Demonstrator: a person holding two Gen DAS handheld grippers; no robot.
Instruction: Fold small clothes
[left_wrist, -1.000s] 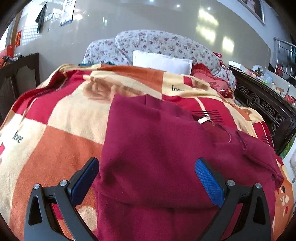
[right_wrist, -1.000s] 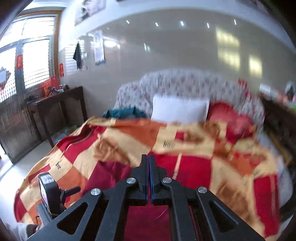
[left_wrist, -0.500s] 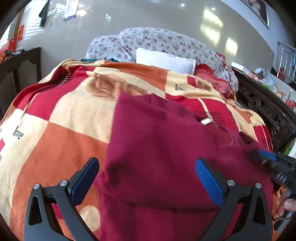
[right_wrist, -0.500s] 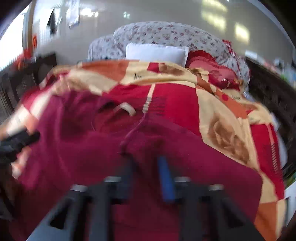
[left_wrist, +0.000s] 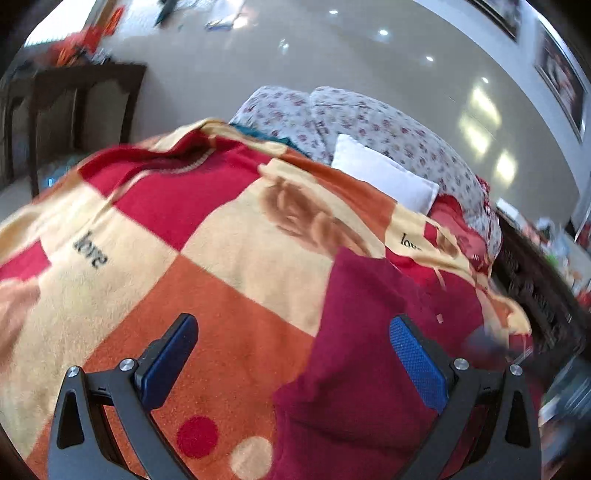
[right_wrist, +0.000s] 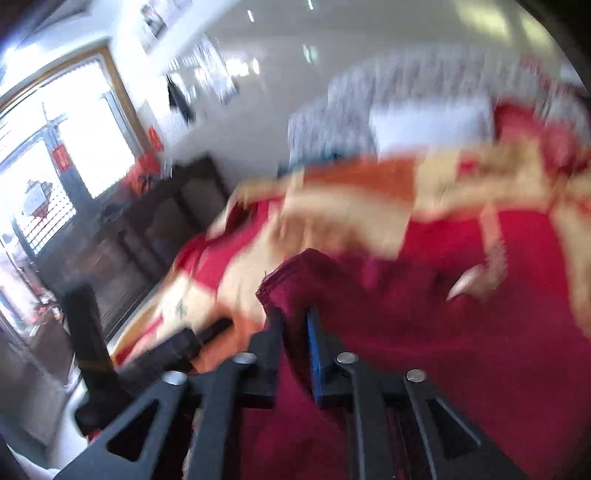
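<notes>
A maroon garment (left_wrist: 369, 354) lies on a checked red, orange and cream blanket (left_wrist: 221, 266) on a bed. My left gripper (left_wrist: 291, 354) is open and empty, low over the garment's left edge, with its right pad above the cloth. In the blurred right wrist view my right gripper (right_wrist: 295, 332) is shut on a raised fold of the maroon garment (right_wrist: 424, 332) and holds that edge up off the blanket (right_wrist: 351, 221).
A white pillow (left_wrist: 384, 177) and floral bedding (left_wrist: 369, 122) lie at the head of the bed. A dark wooden table (left_wrist: 74, 110) stands at the left by the wall. A dark carved bed frame (left_wrist: 535, 295) runs along the right.
My right gripper has closed on an edge of the garment and swung left with it. My left gripper has turned and shifted left, so the garment now sits at its right.
</notes>
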